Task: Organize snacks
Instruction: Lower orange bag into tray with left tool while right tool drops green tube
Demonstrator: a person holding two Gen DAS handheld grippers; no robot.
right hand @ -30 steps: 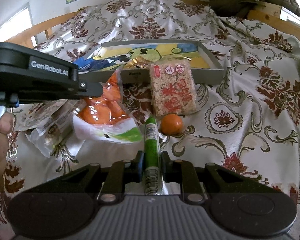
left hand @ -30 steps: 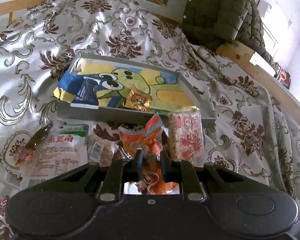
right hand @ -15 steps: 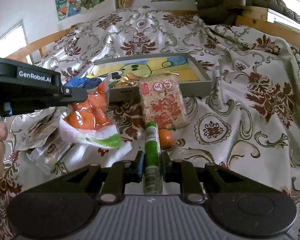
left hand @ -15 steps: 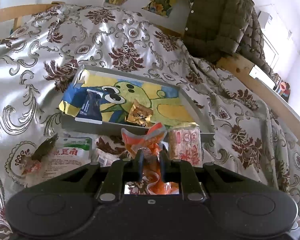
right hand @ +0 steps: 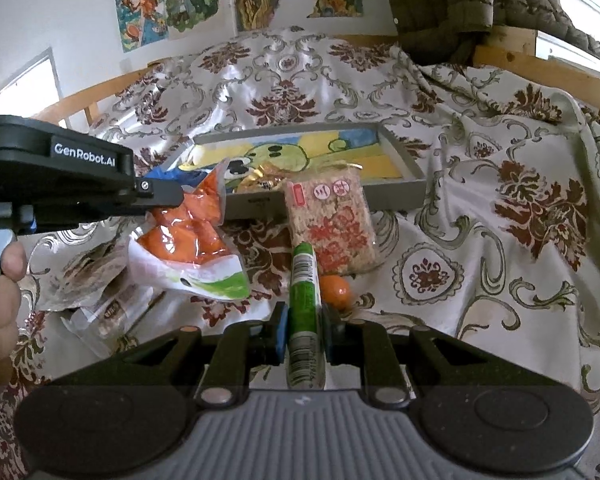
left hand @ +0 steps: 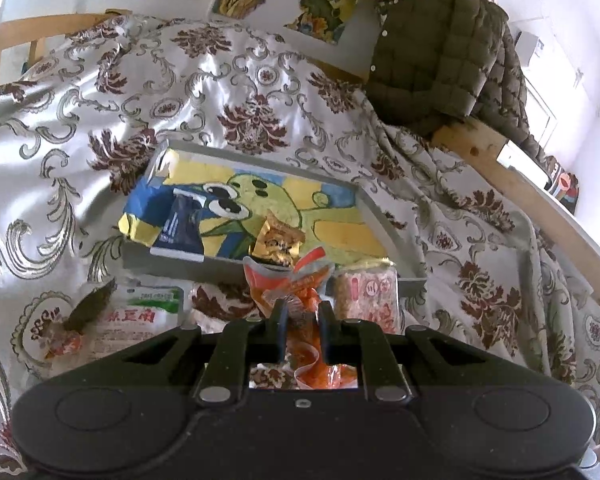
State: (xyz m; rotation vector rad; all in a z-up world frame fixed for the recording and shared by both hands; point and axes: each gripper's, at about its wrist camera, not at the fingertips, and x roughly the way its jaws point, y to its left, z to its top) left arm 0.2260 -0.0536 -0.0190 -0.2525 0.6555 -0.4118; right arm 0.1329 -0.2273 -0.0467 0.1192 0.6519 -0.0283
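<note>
My left gripper (left hand: 303, 312) is shut on an orange snack bag (left hand: 300, 280) and holds it in the air in front of the grey tray (left hand: 384, 216). The bag (right hand: 188, 240) hangs from that gripper (right hand: 168, 196) in the right wrist view. My right gripper (right hand: 303, 316) is shut on a green stick pack (right hand: 305, 300), held above the cloth. The tray (right hand: 404, 196) has a cartoon picture on its floor and holds a blue packet (left hand: 182, 224) and a gold packet (left hand: 278, 238). A rice cracker bar (right hand: 332, 224) leans on the tray's front wall.
A small orange fruit (right hand: 336, 290) lies on the floral cloth by the cracker bar. A white and green pouch (left hand: 140, 320), a brown wrapped snack (left hand: 88, 308) and clear packets (right hand: 112, 304) lie at the left. A green jacket (left hand: 440, 52) hangs on the wooden rail behind.
Both grippers have risen with their loads. The orange bag has lifted off the cloth and hangs freely. The table things look smaller and farther away.
</note>
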